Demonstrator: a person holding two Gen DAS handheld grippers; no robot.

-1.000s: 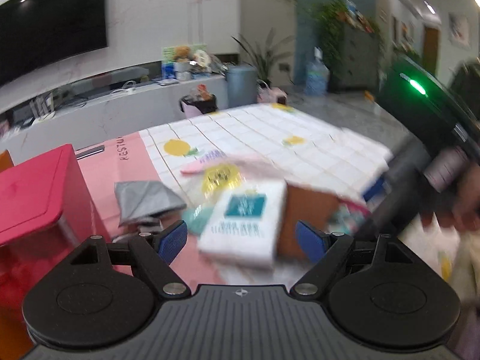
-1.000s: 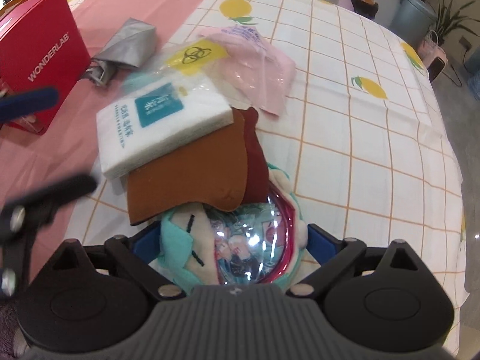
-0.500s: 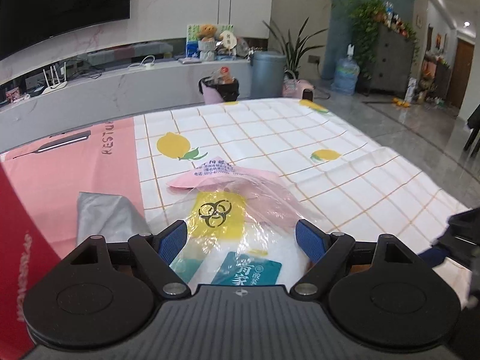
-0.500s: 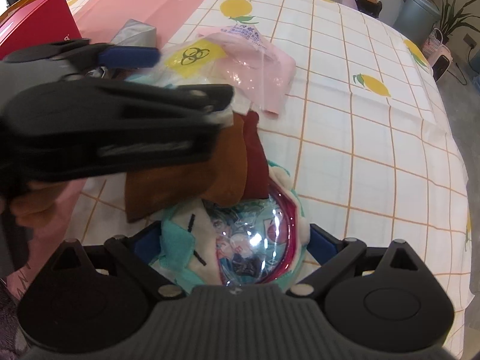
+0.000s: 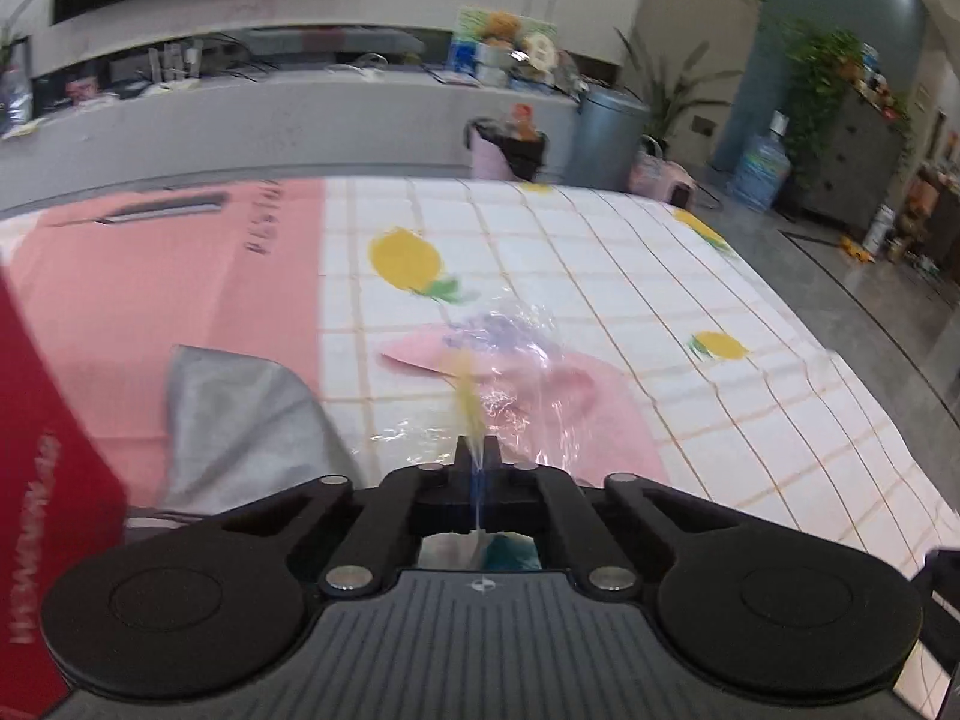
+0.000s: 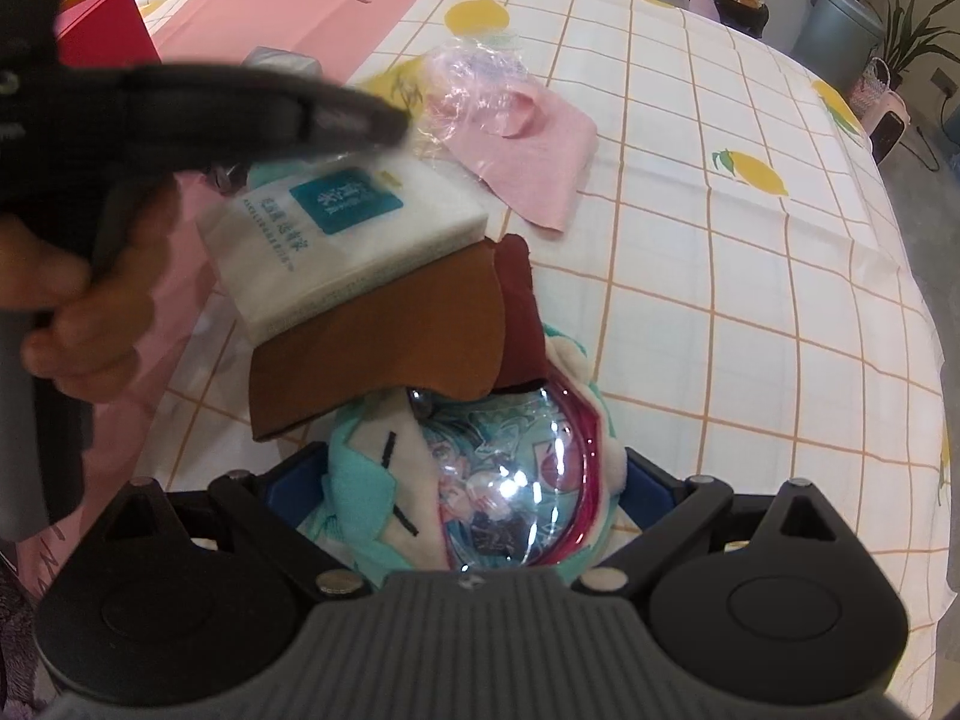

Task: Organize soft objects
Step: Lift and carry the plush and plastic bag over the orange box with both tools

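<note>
Red box (image 6: 102, 24) at far left, grey cloth (image 5: 240, 420) beside it. Left gripper (image 5: 477, 459), jaws just closed, clenched on clear plastic bag (image 5: 510, 372). Tissue pack (image 6: 342, 234), brown felt (image 6: 384, 354), pink cloth (image 6: 534, 150) heaped mid-table, unsorted. Right gripper (image 6: 474, 480) spread wide around plush pouch (image 6: 480, 468), pads apparently not pressing. Sorting barely begun, by the look of it. Lemon-print checked tablecloth (image 6: 750, 300); counter, plants, bins behind.

Tablecloth (image 6: 690, 192) white, orange grid, yellow lemons; pink cloth (image 6: 540, 144); brown cloth (image 6: 384, 354).
</note>
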